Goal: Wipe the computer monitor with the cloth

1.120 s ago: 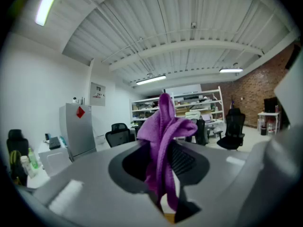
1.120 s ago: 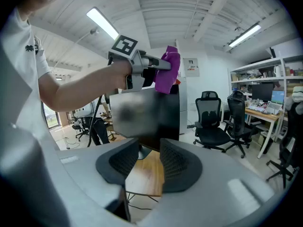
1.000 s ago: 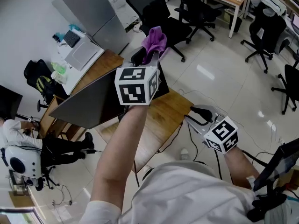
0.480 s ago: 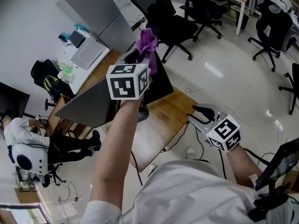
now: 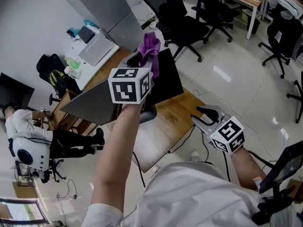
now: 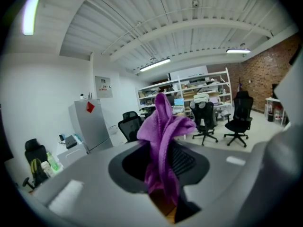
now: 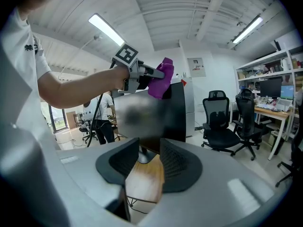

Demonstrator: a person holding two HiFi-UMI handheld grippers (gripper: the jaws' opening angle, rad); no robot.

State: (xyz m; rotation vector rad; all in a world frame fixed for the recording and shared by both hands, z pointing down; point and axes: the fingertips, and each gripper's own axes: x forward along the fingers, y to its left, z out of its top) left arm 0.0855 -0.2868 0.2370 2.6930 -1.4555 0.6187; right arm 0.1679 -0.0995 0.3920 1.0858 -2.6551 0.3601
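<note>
Left hand-held gripper (image 5: 143, 60) raised on outstretched arm, jaws clamped on purple cloth (image 5: 150, 46). Cloth bunched, sticking up past jaws, at top edge of black monitor (image 5: 168, 79); contact with screen not clear. Monitor stands on wooden tabletop (image 5: 177, 110). Right hand-held gripper (image 5: 202, 117) low, near tabletop's edge, apart from monitor. Its jaws apart, nothing held, only tabletop showing between them.

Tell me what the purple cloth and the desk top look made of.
Purple cloth: soft matte fabric, likely microfibre; fuzzy nap, limp bunched folds.
Desk top: wood or wood-look laminate, can't tell which; brown grain streaks, slight sheen.
</note>
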